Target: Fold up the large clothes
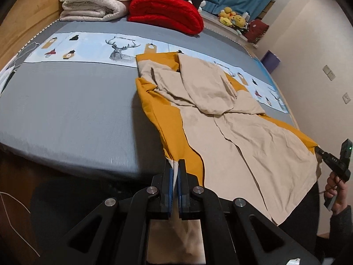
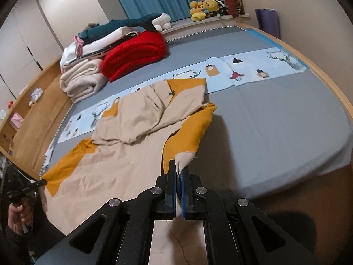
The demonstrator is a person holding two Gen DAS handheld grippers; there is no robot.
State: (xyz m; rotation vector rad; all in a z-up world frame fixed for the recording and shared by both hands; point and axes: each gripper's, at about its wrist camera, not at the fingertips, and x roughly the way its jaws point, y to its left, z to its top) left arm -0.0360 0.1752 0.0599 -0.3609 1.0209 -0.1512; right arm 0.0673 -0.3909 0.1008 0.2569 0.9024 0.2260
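Observation:
A large beige and mustard-yellow garment (image 1: 238, 119) lies spread on the grey bed, its sleeves folded in over the upper part. It also shows in the right wrist view (image 2: 123, 154). My left gripper (image 1: 175, 165) is shut on the garment's hem corner at the near bed edge. My right gripper (image 2: 178, 169) is shut on the other hem corner. The right gripper also shows at the far right of the left wrist view (image 1: 318, 149), and the left gripper at the far left of the right wrist view (image 2: 43, 182). The hem hangs over the bed edge between them.
The grey bed (image 1: 66, 110) has a printed light-blue strip (image 1: 92, 48) across it. A folded cream blanket (image 1: 94, 0) and a folded red blanket (image 1: 167, 13) sit at the head. Plush toys (image 2: 205, 7) line a shelf by blue curtains. A wooden headboard shelf (image 2: 33, 119) runs alongside.

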